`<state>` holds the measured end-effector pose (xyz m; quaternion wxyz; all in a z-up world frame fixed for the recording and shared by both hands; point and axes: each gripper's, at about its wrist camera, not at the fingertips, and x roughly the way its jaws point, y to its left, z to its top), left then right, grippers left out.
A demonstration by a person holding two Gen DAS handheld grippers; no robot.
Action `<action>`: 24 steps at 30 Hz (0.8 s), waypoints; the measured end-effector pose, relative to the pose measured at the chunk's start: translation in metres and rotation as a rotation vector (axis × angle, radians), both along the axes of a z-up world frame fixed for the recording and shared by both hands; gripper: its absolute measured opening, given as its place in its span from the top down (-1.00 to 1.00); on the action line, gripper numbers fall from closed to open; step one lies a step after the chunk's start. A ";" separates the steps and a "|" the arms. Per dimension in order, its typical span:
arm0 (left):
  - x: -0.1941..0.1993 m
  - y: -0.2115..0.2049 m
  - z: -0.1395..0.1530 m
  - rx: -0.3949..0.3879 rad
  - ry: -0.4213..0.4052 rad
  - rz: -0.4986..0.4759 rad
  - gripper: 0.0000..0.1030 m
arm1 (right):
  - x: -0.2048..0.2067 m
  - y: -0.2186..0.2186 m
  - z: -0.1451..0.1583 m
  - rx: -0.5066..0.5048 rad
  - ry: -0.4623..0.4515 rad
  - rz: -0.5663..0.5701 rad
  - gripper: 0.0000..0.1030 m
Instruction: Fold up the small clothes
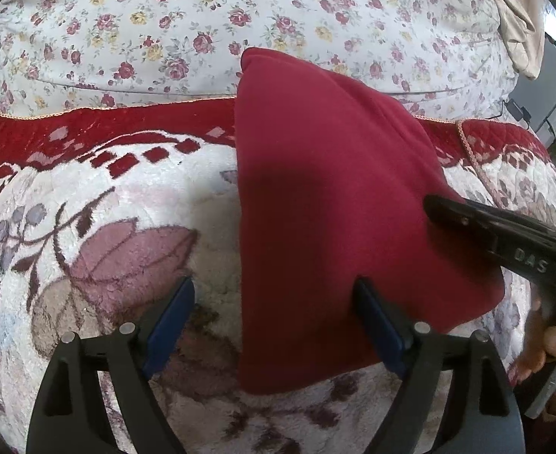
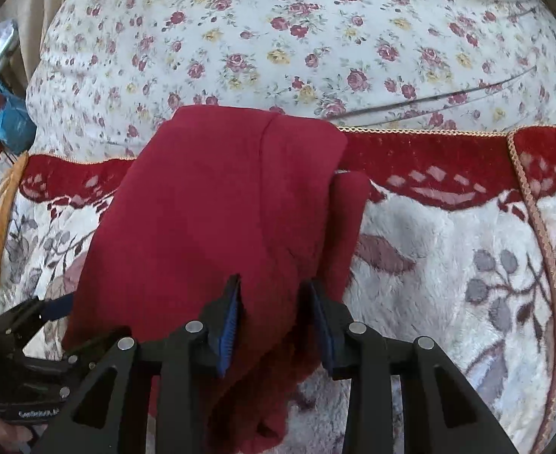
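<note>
A dark red garment (image 1: 334,204) lies folded lengthwise on a plush floral blanket (image 1: 89,227); it also shows in the right wrist view (image 2: 210,208). My left gripper (image 1: 274,287) is open, its jaws wide apart astride the garment's near left edge. My right gripper (image 2: 274,287) has its jaws closed in on a bunched fold of the garment's near edge. The right gripper also shows in the left wrist view (image 1: 448,208), resting on the garment's right side. The left gripper also shows at the lower left of the right wrist view (image 2: 47,310).
A white quilt with small roses (image 2: 316,38) covers the bed behind the blanket's red border (image 2: 429,151). A beige cloth (image 1: 512,19) hangs at the far right. A blue bag and clutter (image 2: 9,121) sit off the bed's left side. A thin wire (image 2: 448,94) lies on the quilt.
</note>
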<state>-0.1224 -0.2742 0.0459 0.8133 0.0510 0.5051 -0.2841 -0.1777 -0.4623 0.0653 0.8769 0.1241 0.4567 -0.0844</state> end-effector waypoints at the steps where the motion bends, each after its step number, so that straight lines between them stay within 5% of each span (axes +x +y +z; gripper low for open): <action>1: 0.000 0.001 0.000 -0.001 0.001 0.003 -0.68 | -0.001 0.002 0.004 -0.004 0.002 0.002 0.26; 10: 0.000 0.000 0.001 0.000 -0.002 0.005 -0.68 | -0.002 -0.004 0.017 0.032 -0.049 -0.053 0.05; 14: 0.000 0.000 0.001 -0.008 0.010 0.005 -0.68 | -0.004 -0.006 0.003 0.045 -0.039 -0.036 0.50; 17: 0.001 0.002 0.004 -0.022 0.003 0.005 -0.68 | -0.013 0.000 0.007 0.027 -0.056 -0.021 0.64; 22: 0.003 0.003 0.006 -0.038 0.011 0.018 -0.68 | -0.016 -0.009 0.002 0.098 -0.052 -0.028 0.64; 24: 0.003 0.002 0.004 -0.034 0.010 0.017 -0.68 | -0.018 -0.010 0.006 0.123 -0.074 -0.039 0.48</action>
